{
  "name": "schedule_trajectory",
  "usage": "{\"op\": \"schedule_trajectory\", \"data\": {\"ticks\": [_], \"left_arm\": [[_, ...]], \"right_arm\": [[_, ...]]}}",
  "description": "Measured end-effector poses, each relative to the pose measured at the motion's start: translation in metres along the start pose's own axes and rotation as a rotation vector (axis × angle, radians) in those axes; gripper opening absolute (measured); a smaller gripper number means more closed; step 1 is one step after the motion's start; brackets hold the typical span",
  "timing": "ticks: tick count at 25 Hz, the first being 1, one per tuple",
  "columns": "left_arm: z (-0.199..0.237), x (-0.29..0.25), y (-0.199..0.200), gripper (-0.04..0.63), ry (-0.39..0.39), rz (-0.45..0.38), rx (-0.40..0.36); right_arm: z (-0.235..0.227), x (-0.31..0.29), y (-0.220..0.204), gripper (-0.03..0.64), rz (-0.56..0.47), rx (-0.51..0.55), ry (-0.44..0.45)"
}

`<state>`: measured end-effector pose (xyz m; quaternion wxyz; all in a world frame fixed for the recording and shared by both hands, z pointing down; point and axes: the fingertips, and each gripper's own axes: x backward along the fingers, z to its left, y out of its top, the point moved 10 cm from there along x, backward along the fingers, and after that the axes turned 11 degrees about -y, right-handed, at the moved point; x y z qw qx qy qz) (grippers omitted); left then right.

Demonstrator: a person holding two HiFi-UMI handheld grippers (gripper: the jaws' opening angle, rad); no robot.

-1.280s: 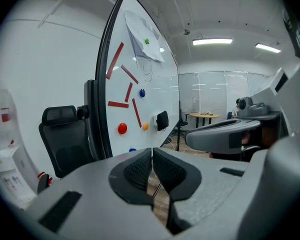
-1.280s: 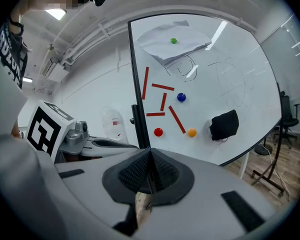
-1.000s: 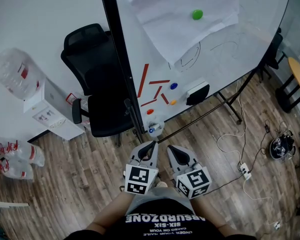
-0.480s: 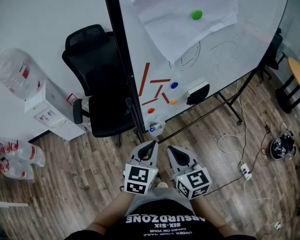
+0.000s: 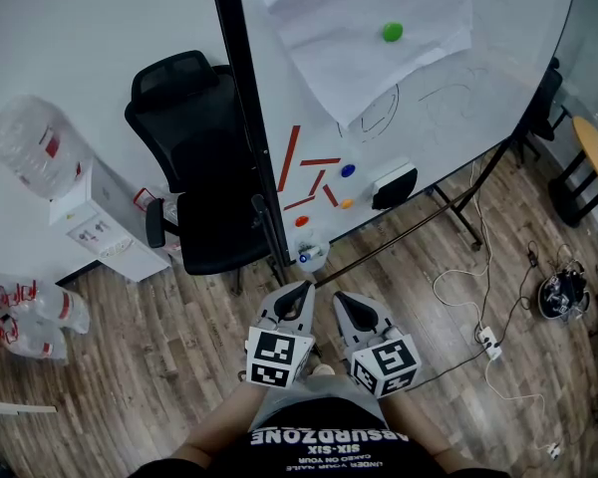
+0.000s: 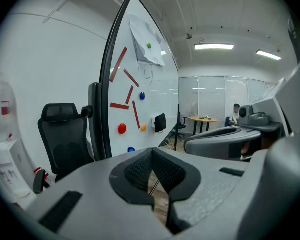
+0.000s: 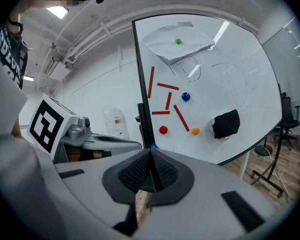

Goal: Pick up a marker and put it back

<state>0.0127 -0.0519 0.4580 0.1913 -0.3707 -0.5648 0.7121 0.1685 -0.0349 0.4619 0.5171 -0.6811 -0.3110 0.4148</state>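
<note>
Left hand-held gripper (image 5: 302,289) and right hand-held gripper (image 5: 340,298) are hovering side by side near the person's torso. Both are pointing away and slightly down toward the whiteboard (image 5: 508,58), with jaws pressed together on nothing. Far ahead, the whiteboard is carrying five red sticks (image 5: 287,157), well apart from both; cannot tell whether they are markers. It is also holding five round magnets (image 5: 393,30), one black eraser (image 5: 394,187) and one paper sheet (image 5: 329,38). One office chair (image 5: 194,167) is standing to the left.
</note>
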Motion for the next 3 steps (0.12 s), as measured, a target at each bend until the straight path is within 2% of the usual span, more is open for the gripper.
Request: {"op": "schedule_trajectory", "data": {"ticks": [3], "left_arm": [[-0.0003, -0.0011, -0.0005, 0.008, -0.006, 0.002, -0.003]], "right_arm": [[-0.0007, 0.0001, -0.0012, -0.003, 0.002, 0.0, -0.005]]}}
